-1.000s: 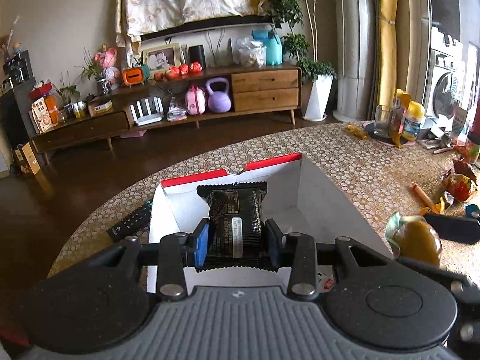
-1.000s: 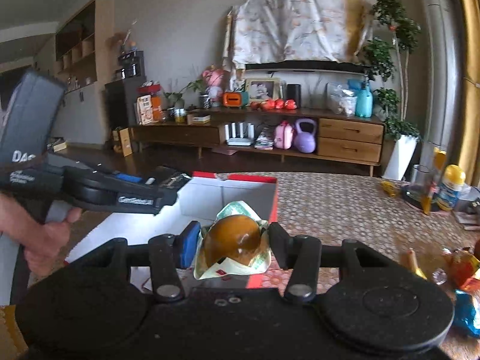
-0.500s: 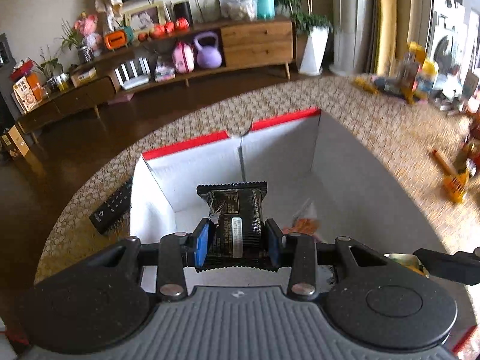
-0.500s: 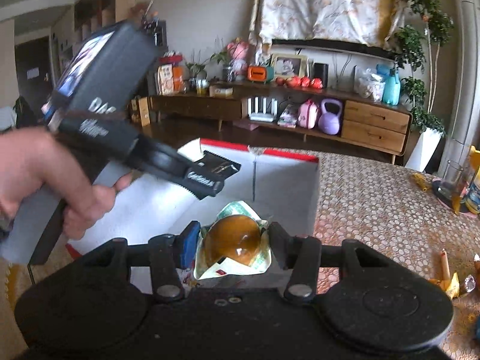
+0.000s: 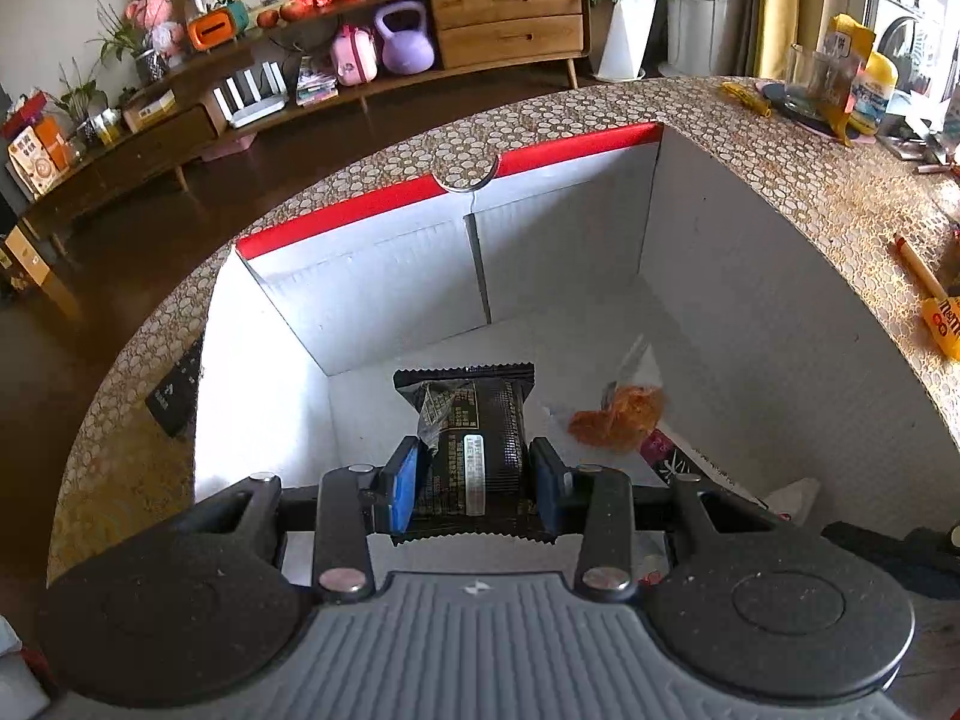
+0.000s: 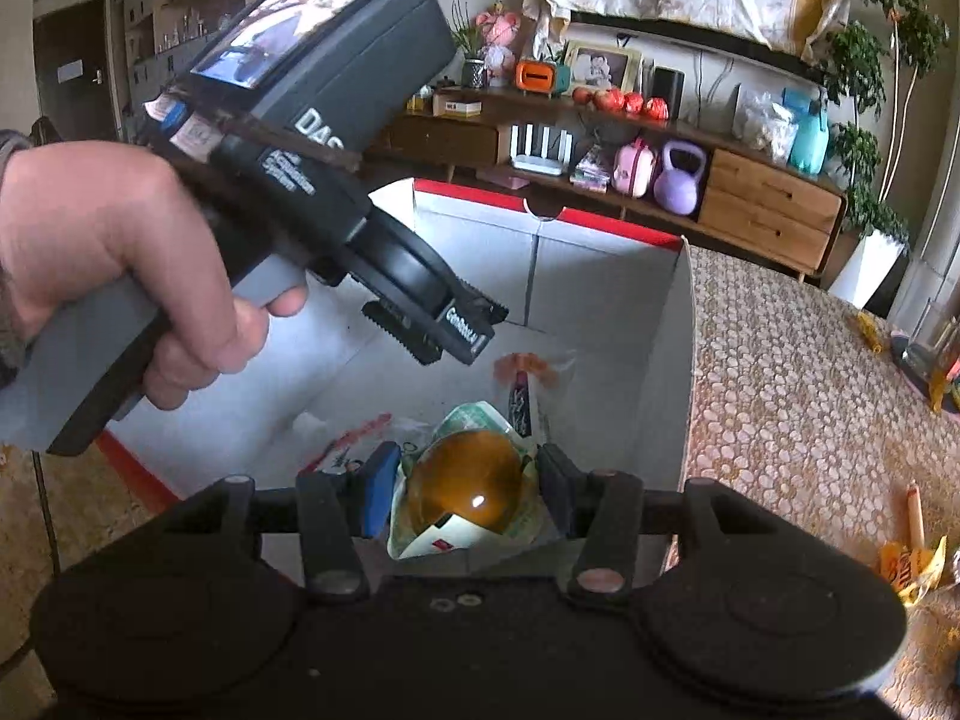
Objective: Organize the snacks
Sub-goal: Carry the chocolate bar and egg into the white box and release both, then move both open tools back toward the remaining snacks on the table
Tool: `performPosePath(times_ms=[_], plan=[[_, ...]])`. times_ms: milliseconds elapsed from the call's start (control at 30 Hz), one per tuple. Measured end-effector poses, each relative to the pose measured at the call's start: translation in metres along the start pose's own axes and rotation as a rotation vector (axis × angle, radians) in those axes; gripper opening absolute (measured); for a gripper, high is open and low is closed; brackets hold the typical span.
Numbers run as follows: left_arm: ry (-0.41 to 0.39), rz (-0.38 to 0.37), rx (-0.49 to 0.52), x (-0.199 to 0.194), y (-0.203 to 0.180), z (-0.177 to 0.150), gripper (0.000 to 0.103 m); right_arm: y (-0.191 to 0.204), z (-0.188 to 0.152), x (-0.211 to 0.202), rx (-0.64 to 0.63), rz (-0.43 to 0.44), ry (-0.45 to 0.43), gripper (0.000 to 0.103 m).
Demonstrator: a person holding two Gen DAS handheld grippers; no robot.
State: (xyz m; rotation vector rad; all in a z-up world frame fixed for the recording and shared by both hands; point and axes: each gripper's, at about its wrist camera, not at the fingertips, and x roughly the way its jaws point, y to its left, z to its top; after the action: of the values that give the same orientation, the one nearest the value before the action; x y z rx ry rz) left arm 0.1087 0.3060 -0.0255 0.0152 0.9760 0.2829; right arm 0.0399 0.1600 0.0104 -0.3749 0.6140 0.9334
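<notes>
Black snack packet (image 5: 467,450) clamped in left tool (image 5: 471,483) inside white box (image 5: 750,324), beside possibly orange crisps (image 5: 618,417).

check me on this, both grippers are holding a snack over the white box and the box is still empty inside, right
Not quite. Both the left gripper and right gripper do hold snacks over the white box, a black packet and an amber jelly cup, but the box is not empty: the left wrist view shows an orange snack bag on its floor.
</notes>
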Motion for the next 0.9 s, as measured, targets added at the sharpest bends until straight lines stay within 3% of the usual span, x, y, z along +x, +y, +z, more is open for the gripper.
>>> performPosePath(times_ms=[233,300,500,600,767,900], plan=[[0.021,0.006,-0.027,0.004,0.003,0.002,0.040,0.003,0.000,-0.002,-0.004,0.002,0.002,0.052],[0.015,0.015,-0.046,0.004,0.004,0.003,0.040,0.003,0.000,-0.004,-0.001,-0.008,0.000,0.057],[-0.004,0.007,-0.066,-0.007,0.005,-0.002,0.053,0.000,0.000,-0.014,0.009,-0.018,-0.028,0.058],[-0.049,0.022,-0.074,-0.022,0.001,-0.004,0.071,-0.003,0.003,-0.023,0.011,-0.027,-0.056,0.058],[-0.130,-0.002,-0.102,-0.050,-0.007,-0.006,0.072,-0.009,0.002,-0.044,0.044,-0.041,-0.108,0.061],[-0.167,-0.012,-0.117,-0.066,-0.014,-0.007,0.079,-0.016,-0.002,-0.057,0.065,-0.060,-0.131,0.063]])
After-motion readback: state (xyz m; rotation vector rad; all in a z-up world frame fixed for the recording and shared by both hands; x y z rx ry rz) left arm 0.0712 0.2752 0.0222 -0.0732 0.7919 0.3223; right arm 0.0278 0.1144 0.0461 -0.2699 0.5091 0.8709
